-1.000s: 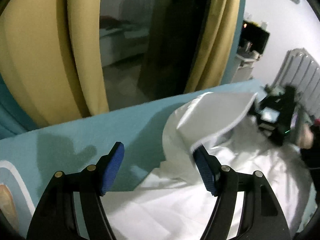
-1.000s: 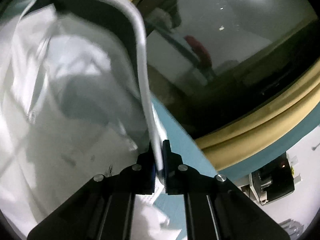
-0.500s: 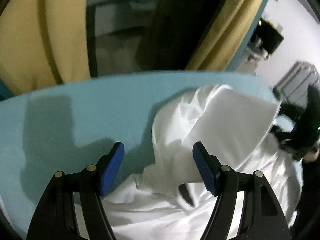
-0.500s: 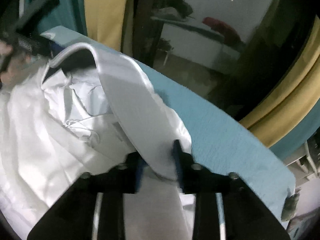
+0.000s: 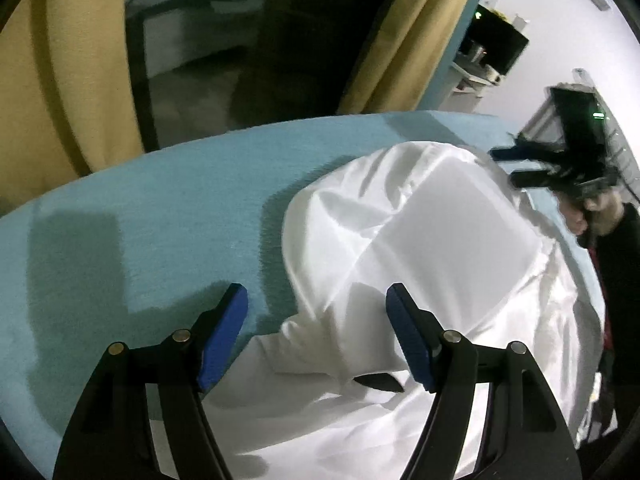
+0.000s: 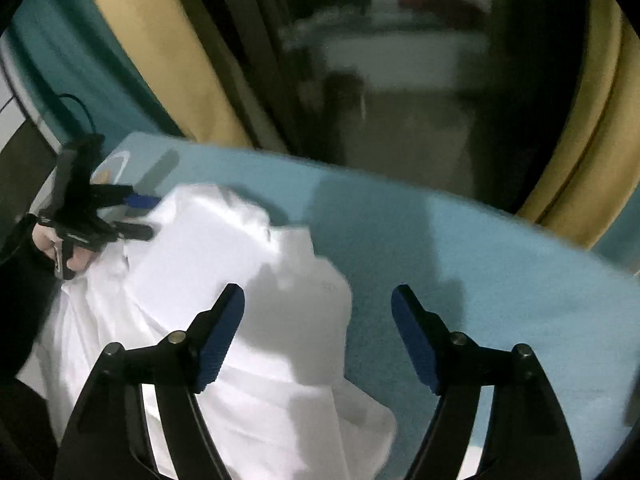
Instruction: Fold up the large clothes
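A large white garment (image 5: pixel 420 248) lies in a loose heap on the light blue table cover (image 5: pixel 168 208). My left gripper (image 5: pixel 316 308) is open and empty, hovering over the heap's near left edge. My right gripper (image 6: pixel 318 308) is open and empty above the garment (image 6: pixel 224 280), whose folded part has dropped onto the heap. In the left wrist view the right gripper (image 5: pixel 520 168) shows at the far right, past the heap. In the right wrist view the left gripper (image 6: pixel 140 216) shows at the left edge of the cloth.
Yellow curtains (image 5: pixel 80 60) and a dark glass window (image 5: pixel 248 40) stand behind the table's far edge. A black monitor (image 5: pixel 496 44) and a white radiator are at the far right. Bare blue cover (image 6: pixel 480 264) lies right of the garment.
My right gripper has opened and let go of the white panel it held up; the panel has fallen onto the heap. Both grippers have tilted down toward the table.
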Demonstrator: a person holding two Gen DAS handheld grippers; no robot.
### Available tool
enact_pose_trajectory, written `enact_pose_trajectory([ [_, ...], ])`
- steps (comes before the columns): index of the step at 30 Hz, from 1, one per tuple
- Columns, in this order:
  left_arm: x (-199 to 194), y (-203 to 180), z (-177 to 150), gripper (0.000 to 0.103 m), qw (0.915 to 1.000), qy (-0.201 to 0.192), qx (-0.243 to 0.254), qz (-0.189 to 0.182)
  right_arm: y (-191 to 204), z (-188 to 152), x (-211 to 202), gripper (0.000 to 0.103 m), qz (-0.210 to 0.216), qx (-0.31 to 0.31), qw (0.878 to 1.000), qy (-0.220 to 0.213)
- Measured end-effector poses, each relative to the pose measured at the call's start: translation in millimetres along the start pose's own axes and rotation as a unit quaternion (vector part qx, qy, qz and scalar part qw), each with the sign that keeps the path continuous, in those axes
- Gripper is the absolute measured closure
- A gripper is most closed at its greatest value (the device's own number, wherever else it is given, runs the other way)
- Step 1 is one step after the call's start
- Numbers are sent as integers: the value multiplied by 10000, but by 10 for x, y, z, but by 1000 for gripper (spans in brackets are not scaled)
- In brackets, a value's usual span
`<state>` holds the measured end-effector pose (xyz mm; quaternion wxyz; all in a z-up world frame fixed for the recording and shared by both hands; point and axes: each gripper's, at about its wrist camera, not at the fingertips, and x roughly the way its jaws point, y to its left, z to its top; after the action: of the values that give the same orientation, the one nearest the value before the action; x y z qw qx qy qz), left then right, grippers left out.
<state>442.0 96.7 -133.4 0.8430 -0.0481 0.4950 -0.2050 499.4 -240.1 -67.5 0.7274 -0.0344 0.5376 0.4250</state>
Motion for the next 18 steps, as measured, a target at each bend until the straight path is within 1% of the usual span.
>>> enact_pose_trajectory([
  [1,8,-8,-1,28,10000,1,12,3,-1,-44,44,27,382,46,9991,153],
  [2,15,-17,4,29,10000,-6,32,17,9,-70,115,27,665,27,9974,271],
  [3,24,-30,0,29,10000,-21,64,41,64,-82,147,27,744,-136,9968,242],
  [4,27,-52,-15,29,9998,-43,164,96,119,-74,162,29,842,-275,9958,236],
  [5,29,-76,-27,29,9995,-48,270,123,175,-61,188,55,894,-404,9948,270],
  [6,45,-134,-38,31,9988,-65,448,188,266,-68,205,75,742,-642,9948,286],
  [7,56,-171,-46,46,9980,-69,578,260,344,-82,221,84,612,-802,9944,302],
  [8,66,-218,-35,58,9968,-81,701,365,417,-106,206,85,565,-891,9939,314],
  [9,57,-247,-13,72,9969,-68,718,323,503,-119,194,85,396,-1110,9927,274],
  [10,50,-256,2,81,9967,-78,679,444,564,-118,177,86,202,-1309,9910,213],
  [11,29,-291,19,84,9947,-173,743,692,613,-110,153,87,-55,-1450,9894,113],
  [12,2,-339,33,86,9915,-285,862,934,653,-95,116,88,-496,-1565,9864,-25],
  [13,-33,-376,46,87,9882,-435,941,1130,672,-78,88,90,-831,-1639,9829,-157],
  [14,-81,-401,58,87,9854,-604,977,1259,708,-63,49,92,-1226,-1691,9773,-355],
  [15,-149,-432,74,87,9833,-814,963,1311,772,-46,1,92,-1729,-1831,9660,-594],
  [16,-223,-468,88,87,9794,-1079,977,1397,804,-46,-36,93,-1950,-1921,9588,-763],
  [17,-280,-522,92,87,9715,-1341,1106,1613,849,-54,-76,93,-2250,-2013,9481,-996],
  [18,-304,-590,87,87,9617,-1548,1308,1846,901,-79,-89,93,-2552,-2209,9345,-1132],
])
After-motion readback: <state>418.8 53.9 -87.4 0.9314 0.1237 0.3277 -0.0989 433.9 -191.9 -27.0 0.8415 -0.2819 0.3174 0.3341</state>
